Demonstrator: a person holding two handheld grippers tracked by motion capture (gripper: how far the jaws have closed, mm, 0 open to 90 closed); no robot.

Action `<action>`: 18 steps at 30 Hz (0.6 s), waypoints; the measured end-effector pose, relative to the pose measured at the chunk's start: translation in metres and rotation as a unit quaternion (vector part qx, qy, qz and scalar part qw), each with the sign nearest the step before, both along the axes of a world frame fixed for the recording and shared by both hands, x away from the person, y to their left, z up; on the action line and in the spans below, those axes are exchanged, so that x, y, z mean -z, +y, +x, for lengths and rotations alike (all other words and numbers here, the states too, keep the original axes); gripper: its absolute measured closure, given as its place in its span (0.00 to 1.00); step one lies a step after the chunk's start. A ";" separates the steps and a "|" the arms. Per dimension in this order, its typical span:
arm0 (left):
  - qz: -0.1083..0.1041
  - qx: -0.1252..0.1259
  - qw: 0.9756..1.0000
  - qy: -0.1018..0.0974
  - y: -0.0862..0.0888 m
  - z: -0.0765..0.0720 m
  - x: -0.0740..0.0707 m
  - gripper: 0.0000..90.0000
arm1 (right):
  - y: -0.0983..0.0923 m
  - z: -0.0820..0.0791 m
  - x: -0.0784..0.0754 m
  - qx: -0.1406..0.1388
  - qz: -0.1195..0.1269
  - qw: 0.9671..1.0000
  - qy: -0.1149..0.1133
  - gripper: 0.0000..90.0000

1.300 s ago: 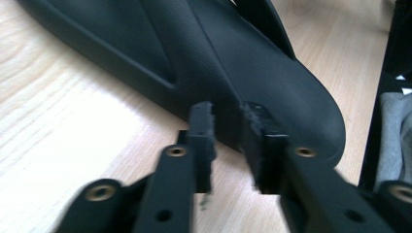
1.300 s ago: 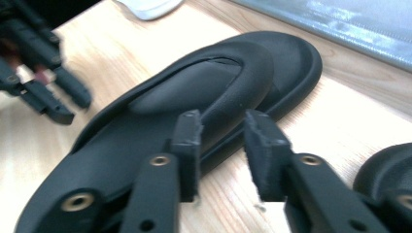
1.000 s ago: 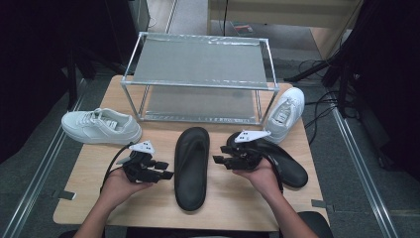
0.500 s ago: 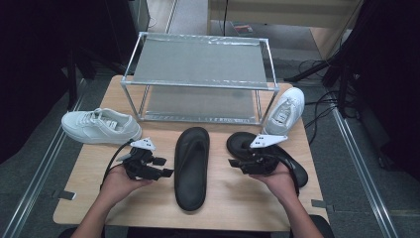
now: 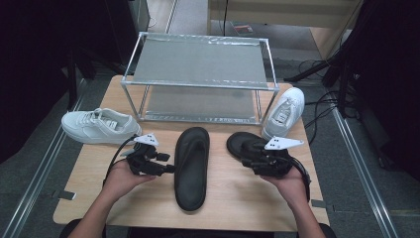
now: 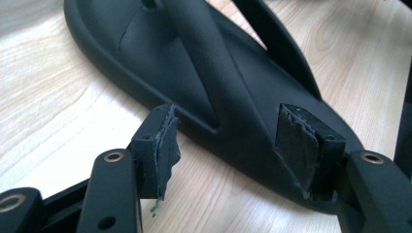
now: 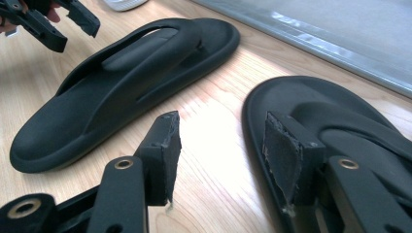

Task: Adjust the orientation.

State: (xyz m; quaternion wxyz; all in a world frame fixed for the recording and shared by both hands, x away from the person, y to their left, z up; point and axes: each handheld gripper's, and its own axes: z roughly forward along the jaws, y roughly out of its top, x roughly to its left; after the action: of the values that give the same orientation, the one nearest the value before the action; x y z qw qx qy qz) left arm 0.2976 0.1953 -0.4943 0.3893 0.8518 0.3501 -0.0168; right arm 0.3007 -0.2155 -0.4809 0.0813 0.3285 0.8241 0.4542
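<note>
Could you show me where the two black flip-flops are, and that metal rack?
Middle flip-flop [image 5: 191, 171], high view, on its footbed.
Right flip-flop [image 7: 311, 104], right gripper view, on its toe end.
Metal rack [image 5: 200, 62], high view, on its top shelf.

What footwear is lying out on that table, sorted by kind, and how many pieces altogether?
White sneakers: 2, one at the table's left, one tilted against the rack's right end.
Black flip-flops: 2, one in the middle, one under the right gripper.
Total: 4
</note>
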 end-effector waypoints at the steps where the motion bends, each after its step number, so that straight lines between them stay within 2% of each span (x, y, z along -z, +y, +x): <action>1: 0.001 0.001 1.000 -0.002 -0.001 0.001 0.000 0.45 | -0.002 -0.001 0.000 0.004 0.001 1.000 0.000 0.55; 8: -0.002 0.006 1.000 -0.001 -0.006 0.007 0.000 0.45 | -0.020 -0.006 0.001 0.028 0.005 1.000 -0.003 0.57; 13: 0.003 0.004 1.000 0.015 -0.004 0.013 0.005 0.45 | -0.030 -0.009 0.000 0.042 0.005 0.999 -0.004 0.57; 18: 0.002 0.003 1.000 0.010 -0.005 0.013 0.006 0.46 | -0.040 -0.010 0.000 0.057 0.007 0.998 -0.004 0.58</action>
State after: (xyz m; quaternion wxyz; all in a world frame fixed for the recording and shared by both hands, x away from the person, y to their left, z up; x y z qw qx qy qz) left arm 0.3108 0.1904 -0.5000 0.3845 0.8531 0.3518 -0.0255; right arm 0.2911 -0.2551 -0.4807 0.1082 0.3739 0.8004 0.4559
